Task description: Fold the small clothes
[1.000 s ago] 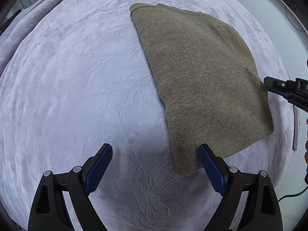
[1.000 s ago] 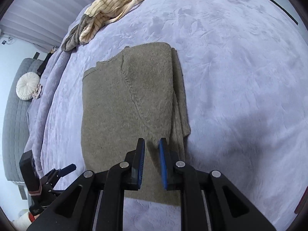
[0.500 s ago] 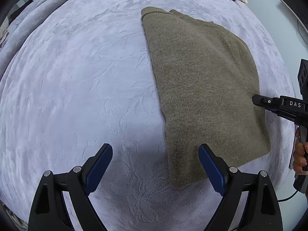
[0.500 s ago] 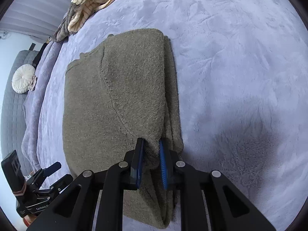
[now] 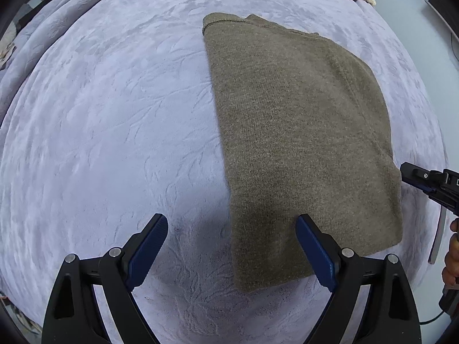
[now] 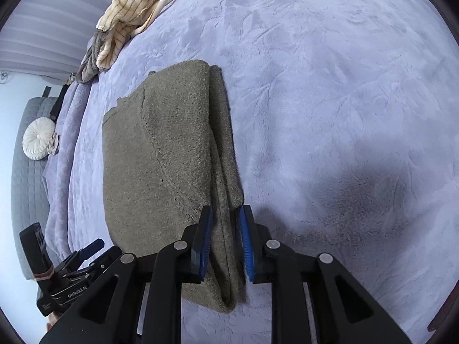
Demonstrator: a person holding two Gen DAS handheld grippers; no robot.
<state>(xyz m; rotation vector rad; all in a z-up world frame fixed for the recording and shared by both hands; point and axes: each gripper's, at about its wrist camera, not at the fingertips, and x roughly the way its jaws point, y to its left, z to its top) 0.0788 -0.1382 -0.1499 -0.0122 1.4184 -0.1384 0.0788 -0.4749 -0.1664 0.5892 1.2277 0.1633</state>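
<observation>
An olive-brown knitted sweater (image 5: 287, 129) lies folded flat on the lilac bed cover (image 5: 100, 114). My left gripper (image 5: 232, 220) hangs open above the sweater's near left corner. One finger is over the knit and the other over bare cover, with nothing gripped. In the right wrist view the sweater (image 6: 160, 157) shows its doubled-over right edge. That edge runs between the narrow jaws of my right gripper (image 6: 225, 215), which are opening and do not pinch it. The right gripper's tip (image 5: 407, 172) sits just beside the sweater's right edge. The left gripper (image 6: 94, 243) shows at lower left.
A cream striped garment (image 6: 137, 14) and a grey one are heaped at the bed's far edge. A round white cushion (image 6: 38, 137) rests on a grey quilted seat beyond the bed. A person's hand (image 5: 451, 252) holds the right tool at the bed's side.
The right gripper has slid onto the sweater's folded right edge, and its jaws stand a little wider. The left gripper has drifted over the sweater's near corner.
</observation>
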